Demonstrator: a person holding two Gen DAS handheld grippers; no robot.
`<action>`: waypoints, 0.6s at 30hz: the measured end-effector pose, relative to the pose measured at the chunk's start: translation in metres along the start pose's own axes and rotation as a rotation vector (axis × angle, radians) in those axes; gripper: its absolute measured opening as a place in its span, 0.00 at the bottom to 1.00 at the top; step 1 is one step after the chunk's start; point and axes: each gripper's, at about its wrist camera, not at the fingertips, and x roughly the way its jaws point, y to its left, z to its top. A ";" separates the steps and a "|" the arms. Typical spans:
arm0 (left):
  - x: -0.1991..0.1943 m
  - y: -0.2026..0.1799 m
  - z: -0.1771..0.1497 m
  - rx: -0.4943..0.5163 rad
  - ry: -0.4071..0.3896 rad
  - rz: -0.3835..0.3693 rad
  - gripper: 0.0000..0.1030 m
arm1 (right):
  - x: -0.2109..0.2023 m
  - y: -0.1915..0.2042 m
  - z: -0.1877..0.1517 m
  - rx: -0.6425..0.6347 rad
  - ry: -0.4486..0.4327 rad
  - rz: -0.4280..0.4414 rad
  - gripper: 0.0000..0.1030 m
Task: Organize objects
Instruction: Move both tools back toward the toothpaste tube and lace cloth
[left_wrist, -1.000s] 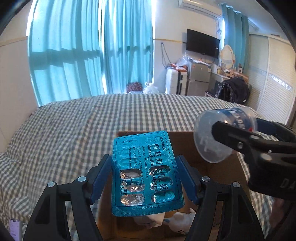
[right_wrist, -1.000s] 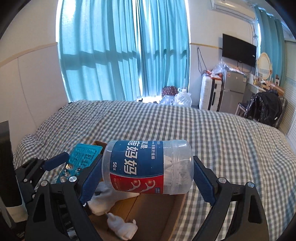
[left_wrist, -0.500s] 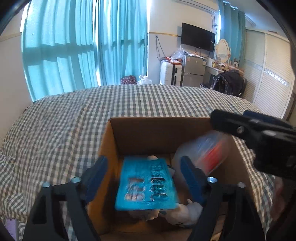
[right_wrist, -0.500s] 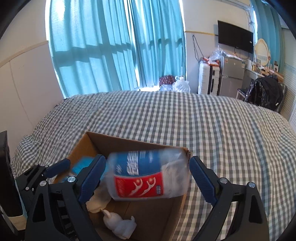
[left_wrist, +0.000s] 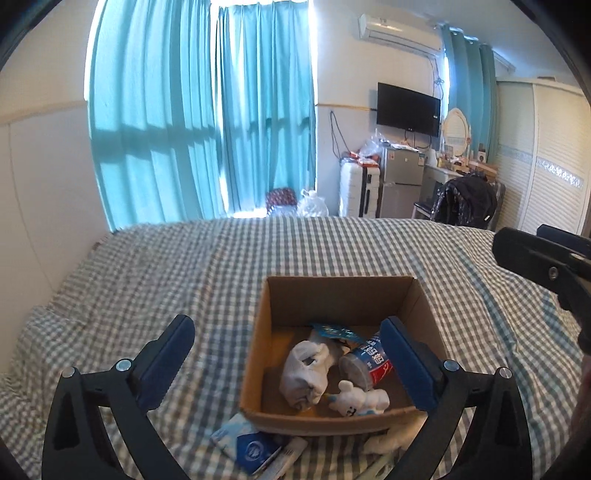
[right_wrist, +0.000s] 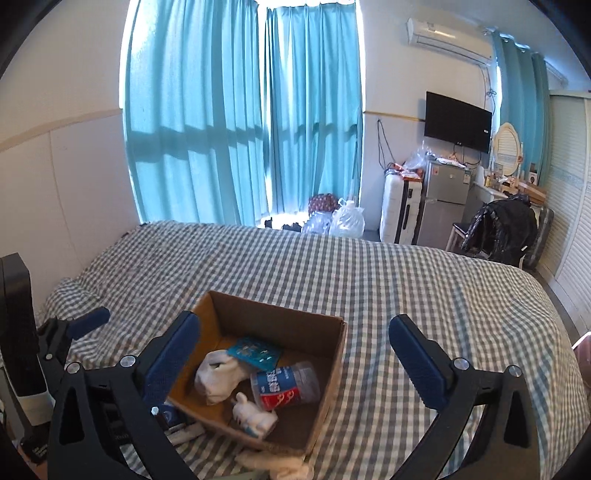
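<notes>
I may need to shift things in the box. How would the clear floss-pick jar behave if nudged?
The jar lies on its side, so it would probably roll. Clear plastic, loosely filled, likely light. The sock beside it may stop it.

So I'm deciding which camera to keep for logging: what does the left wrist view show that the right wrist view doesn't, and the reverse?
Only the left wrist view shows the blue-and-white packet clearly, on the bed in front of the box.

Only the right wrist view shows the white cloth by the box's near corner and the bed's far right edge.

Both show the cardboard box holding the white sock, the blister pack, the floss jar and the small white toy, and each open hand-held gripper: left, right.
</notes>
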 end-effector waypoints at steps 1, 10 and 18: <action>-0.006 0.000 0.000 0.004 -0.005 0.003 1.00 | -0.008 0.000 0.000 0.003 -0.004 0.002 1.00; -0.048 0.011 -0.020 -0.017 -0.025 0.010 1.00 | -0.063 0.007 -0.024 -0.008 -0.008 0.004 1.00; -0.054 0.022 -0.052 -0.034 -0.012 0.030 1.00 | -0.065 0.012 -0.074 -0.024 0.054 0.002 1.00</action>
